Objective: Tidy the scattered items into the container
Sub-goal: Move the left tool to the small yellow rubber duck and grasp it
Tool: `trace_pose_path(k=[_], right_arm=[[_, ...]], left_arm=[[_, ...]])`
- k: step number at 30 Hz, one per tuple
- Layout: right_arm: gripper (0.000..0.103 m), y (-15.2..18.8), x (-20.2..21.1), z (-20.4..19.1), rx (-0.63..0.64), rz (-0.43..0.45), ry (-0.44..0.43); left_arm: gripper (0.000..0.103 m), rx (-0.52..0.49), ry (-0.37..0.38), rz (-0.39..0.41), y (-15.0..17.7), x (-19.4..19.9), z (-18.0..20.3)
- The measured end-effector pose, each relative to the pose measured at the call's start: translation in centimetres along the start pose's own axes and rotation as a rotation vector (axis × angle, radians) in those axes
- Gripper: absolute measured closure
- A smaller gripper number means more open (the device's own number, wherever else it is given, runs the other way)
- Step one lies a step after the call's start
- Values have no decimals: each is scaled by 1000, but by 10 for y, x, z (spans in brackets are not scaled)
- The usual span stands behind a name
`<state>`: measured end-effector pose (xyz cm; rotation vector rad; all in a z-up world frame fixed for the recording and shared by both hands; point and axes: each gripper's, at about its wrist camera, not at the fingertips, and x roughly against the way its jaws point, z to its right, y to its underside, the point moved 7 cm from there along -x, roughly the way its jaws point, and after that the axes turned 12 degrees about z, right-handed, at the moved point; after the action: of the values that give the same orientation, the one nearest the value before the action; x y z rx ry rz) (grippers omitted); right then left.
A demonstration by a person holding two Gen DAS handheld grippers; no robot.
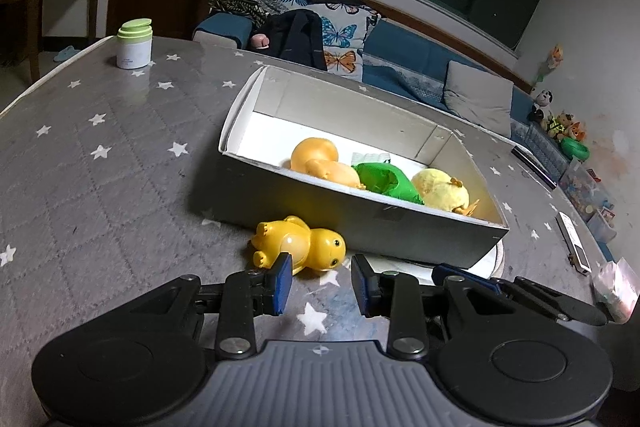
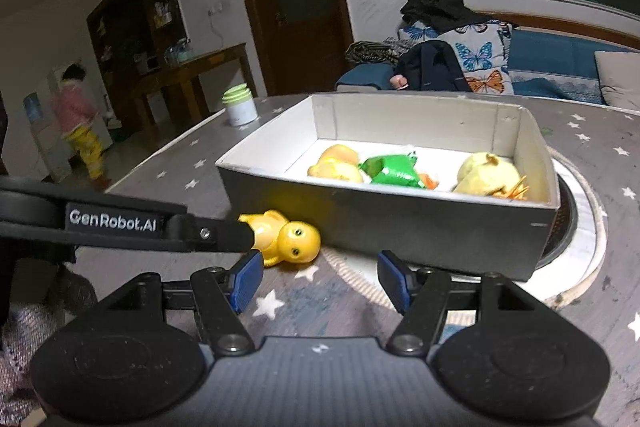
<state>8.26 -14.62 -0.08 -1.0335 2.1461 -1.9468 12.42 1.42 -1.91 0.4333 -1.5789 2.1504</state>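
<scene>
A yellow toy duck [image 1: 298,243] lies on its side on the grey star-patterned tablecloth, just in front of the grey cardboard box [image 1: 400,223]. It also shows in the right wrist view [image 2: 286,237]. My left gripper [image 1: 320,281] is open and empty, its left pad just in front of the duck. My right gripper [image 2: 316,279] is open and empty, to the right of the duck. The box [image 2: 420,219] holds an orange toy [image 1: 320,161], a green toy [image 1: 384,181] and a yellow plush chick [image 1: 440,189].
A white jar with a green lid [image 1: 135,43] stands at the table's far left. A remote [image 1: 574,241] and a plastic bag [image 1: 616,287] lie at the right edge. A round white stove rim [image 2: 584,227] sits under the box. A sofa with cushions stands behind.
</scene>
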Motion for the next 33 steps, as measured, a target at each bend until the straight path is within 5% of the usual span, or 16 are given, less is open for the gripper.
trace_pose_path(k=[33], right_arm=[[38, 13, -45, -16, 52, -82, -59]], left_arm=[[68, 88, -8, -53, -5, -27, -32]])
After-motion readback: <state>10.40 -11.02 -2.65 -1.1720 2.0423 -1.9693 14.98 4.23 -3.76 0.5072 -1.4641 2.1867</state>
